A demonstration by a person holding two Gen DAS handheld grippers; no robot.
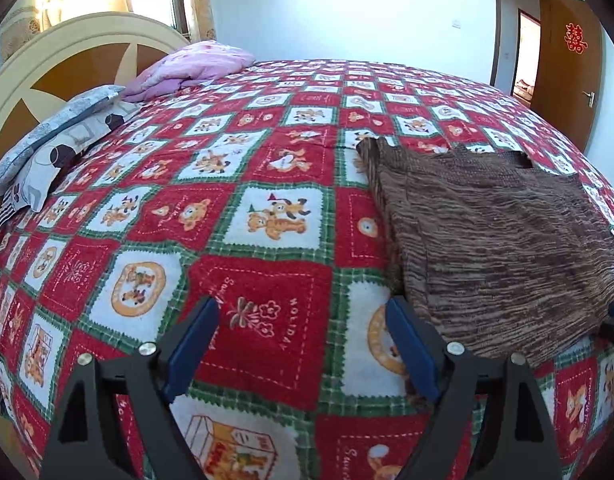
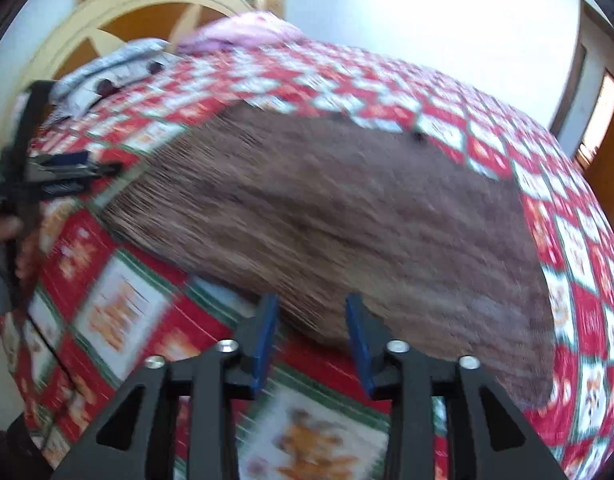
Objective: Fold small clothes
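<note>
Your left gripper (image 1: 303,344) hangs wide open over the bed cover (image 1: 267,216), nothing between its blue pads, its right pad just beside the near left edge of the brown knitted top (image 1: 487,232). That spread looks right for someone who is clear of the cloth and lining up on its edge. Your right gripper (image 2: 312,340) is partly open too, empty, hovering at the near hem of the same top; the picture there is smeared, so you seem to be on the move. The top lies flat on the bed, right of centre from the left camera, with one side already doubled over along its left edge, which suggests a fold is in and the next one is due. Lying flat and square like that, it gives each gripper a clean edge to take. Pillows (image 1: 59,140) and a pink quilt (image 1: 195,66) sit well apart by the headboard (image 1: 47,60), out of your way.
</note>
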